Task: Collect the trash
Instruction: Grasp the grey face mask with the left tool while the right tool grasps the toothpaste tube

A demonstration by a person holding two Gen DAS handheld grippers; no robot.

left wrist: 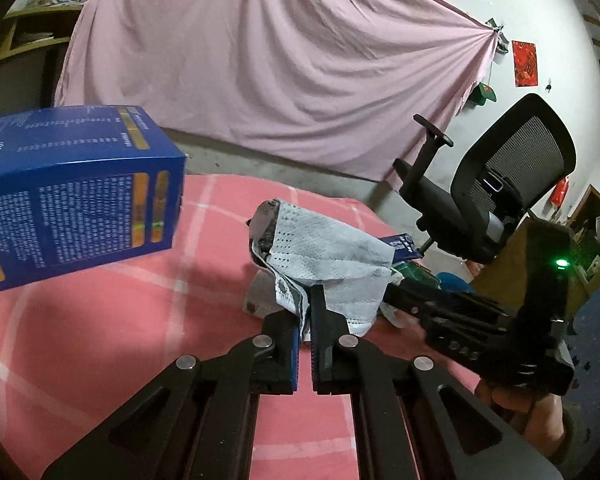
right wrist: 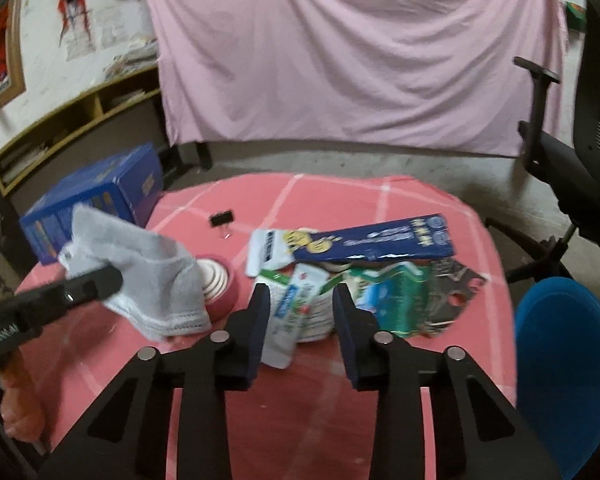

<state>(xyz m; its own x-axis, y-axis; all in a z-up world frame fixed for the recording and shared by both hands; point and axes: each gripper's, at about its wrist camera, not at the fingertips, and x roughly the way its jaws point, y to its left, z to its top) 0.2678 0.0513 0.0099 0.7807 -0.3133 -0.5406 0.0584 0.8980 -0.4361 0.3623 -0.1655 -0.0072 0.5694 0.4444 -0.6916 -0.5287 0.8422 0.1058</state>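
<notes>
My left gripper (left wrist: 306,300) is shut on a dirty grey-white cloth wipe (left wrist: 332,252) and holds it above the pink checked table (left wrist: 120,320); the wipe also shows in the right wrist view (right wrist: 148,280). My right gripper (right wrist: 298,300) is open, its fingers either side of a white and green wrapper (right wrist: 304,308) in a pile of trash: a long blue packet (right wrist: 384,240), a green packet (right wrist: 400,300), a dark wrapper (right wrist: 456,284).
A big blue box (left wrist: 72,196) stands at the table's left. A pink tape roll (right wrist: 220,280) and a black binder clip (right wrist: 222,220) lie near the wipe. A blue bin (right wrist: 568,364) sits at the right edge. A black office chair (left wrist: 500,184) stands beyond.
</notes>
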